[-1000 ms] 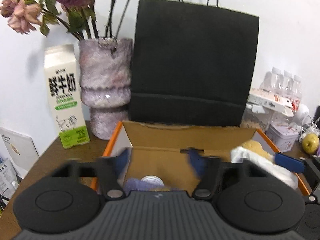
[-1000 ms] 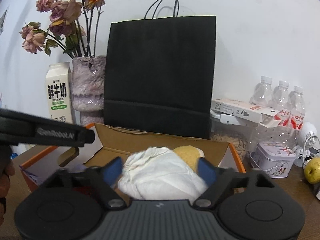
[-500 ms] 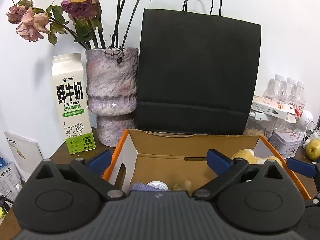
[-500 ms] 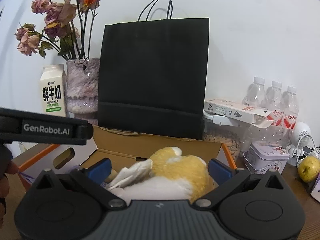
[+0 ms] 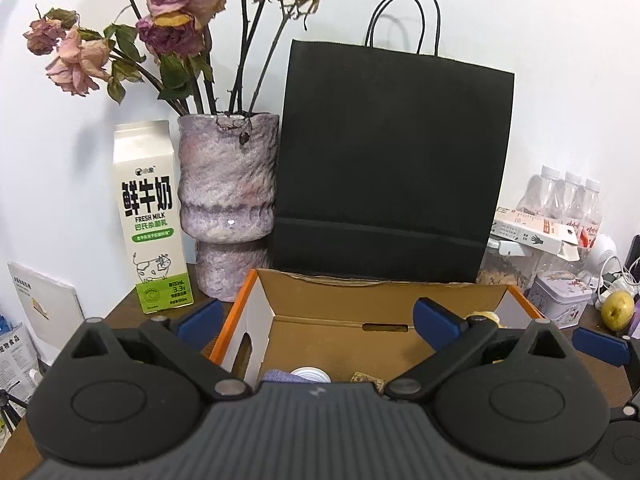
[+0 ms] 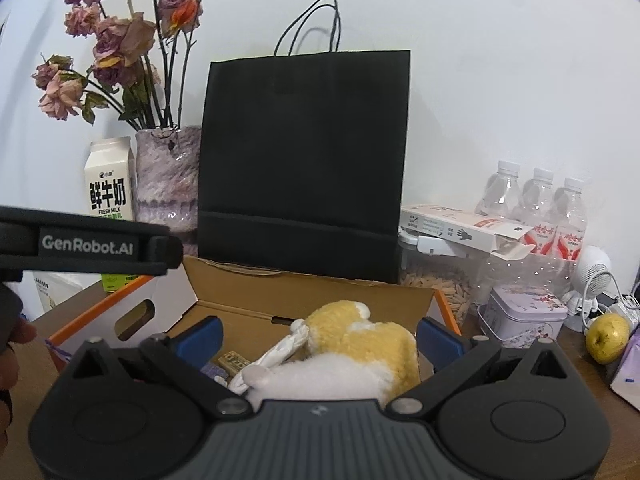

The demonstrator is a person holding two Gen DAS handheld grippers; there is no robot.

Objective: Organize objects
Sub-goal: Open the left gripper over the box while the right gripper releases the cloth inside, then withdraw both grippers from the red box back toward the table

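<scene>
Black paper bag (image 5: 392, 160), milk carton (image 5: 148, 216), vase (image 5: 228, 200) of dried roses (image 5: 168, 28), pear (image 6: 607, 338)

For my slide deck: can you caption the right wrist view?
Open right gripper poised over a yellow-and-white plush toy in the cardboard box, black paper bag behind.

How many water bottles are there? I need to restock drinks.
3: the water bottles stand in a row against the wall on the right, behind the white carton. Others may be hidden.

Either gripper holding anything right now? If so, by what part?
Nothing held. Left gripper is open over the cardboard box; right gripper is open, with the plush toy lying loose between its fingers.
</scene>
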